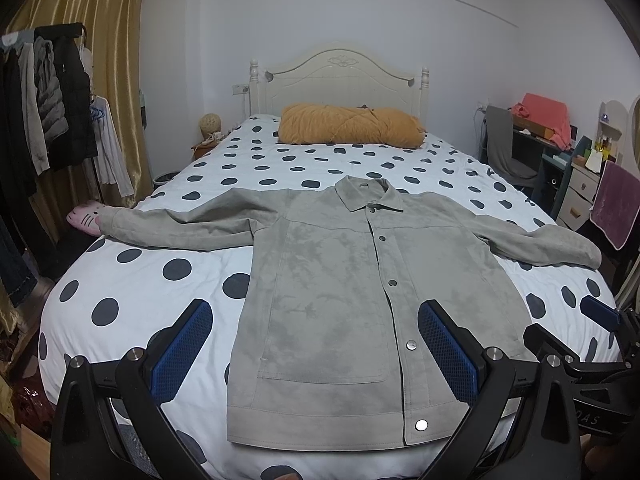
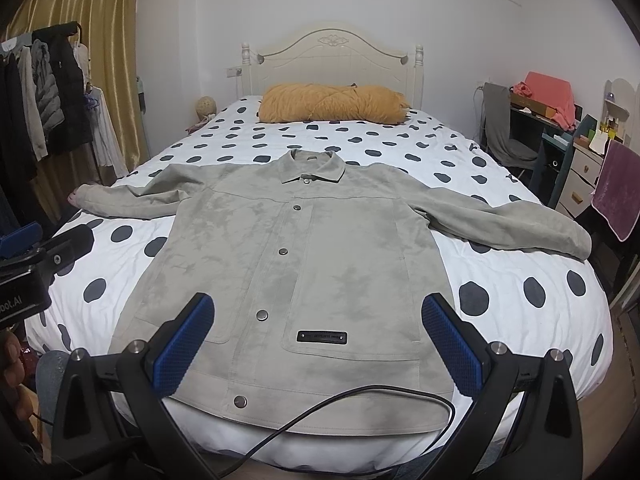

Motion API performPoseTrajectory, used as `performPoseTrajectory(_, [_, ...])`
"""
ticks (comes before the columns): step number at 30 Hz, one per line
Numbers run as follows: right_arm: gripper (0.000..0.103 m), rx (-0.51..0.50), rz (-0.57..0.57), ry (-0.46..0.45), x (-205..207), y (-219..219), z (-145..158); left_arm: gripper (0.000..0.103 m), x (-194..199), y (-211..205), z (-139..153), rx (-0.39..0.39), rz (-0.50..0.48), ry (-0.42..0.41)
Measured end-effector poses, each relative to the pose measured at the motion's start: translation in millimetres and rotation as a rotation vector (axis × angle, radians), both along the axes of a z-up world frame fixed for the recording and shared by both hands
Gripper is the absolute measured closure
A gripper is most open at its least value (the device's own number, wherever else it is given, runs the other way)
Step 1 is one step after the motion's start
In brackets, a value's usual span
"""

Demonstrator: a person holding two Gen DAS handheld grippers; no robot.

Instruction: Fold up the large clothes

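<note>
A pale grey-green suede jacket (image 1: 344,288) lies flat and buttoned, front up, on the bed, sleeves spread to both sides, collar toward the headboard. It also shows in the right wrist view (image 2: 320,256). My left gripper (image 1: 316,348) is open and empty, held above the jacket's hem at the foot of the bed. My right gripper (image 2: 318,340) is open and empty, also above the hem, a little further right. The right gripper shows at the right edge of the left wrist view (image 1: 592,320). The left gripper's body shows at the left edge of the right wrist view (image 2: 36,264).
The bed has a white sheet with dark dots (image 1: 140,280) and an orange quilt (image 1: 348,126) by the white headboard (image 1: 340,76). A clothes rack (image 1: 48,112) stands at the left, a cluttered desk and drawers (image 1: 560,152) at the right. A black cable (image 2: 360,408) hangs across the jacket's hem.
</note>
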State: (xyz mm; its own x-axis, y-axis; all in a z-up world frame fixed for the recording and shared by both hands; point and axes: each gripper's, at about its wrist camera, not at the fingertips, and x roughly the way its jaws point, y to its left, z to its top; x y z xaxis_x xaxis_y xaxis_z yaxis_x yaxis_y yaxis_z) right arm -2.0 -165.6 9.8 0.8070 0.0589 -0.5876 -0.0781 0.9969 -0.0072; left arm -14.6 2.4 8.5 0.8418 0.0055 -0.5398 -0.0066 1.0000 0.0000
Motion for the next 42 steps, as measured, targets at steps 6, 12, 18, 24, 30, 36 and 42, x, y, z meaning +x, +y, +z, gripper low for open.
performPoseTrajectory(6, [0.000,0.001,0.001,0.002,-1,0,0,0.000,0,0,0,-0.002,-0.001,0.001])
performPoseTrajectory(12, [0.000,0.002,0.002,0.001,-1,0,0,0.000,0,0,0,-0.001,-0.001,0.001])
performPoseTrajectory(18, [0.000,0.006,0.006,0.002,0,1,0,0.000,0,1,-1,-0.019,0.001,0.005])
performPoseTrajectory(24, [0.000,0.007,0.030,0.015,0,15,-4,0.000,11,36,0,-0.153,0.026,0.025])
performPoseTrajectory(30, [0.000,0.013,0.032,0.016,9,15,-6,0.000,34,90,2,-0.263,0.083,0.018])
performPoseTrajectory(36, [0.000,-0.009,0.055,0.035,20,25,-10,0.000,59,149,-6,-0.400,0.071,0.025])
performPoseTrajectory(42, [0.000,-0.032,0.082,0.046,34,37,-14,0.000,99,239,-20,-0.497,0.117,0.055])
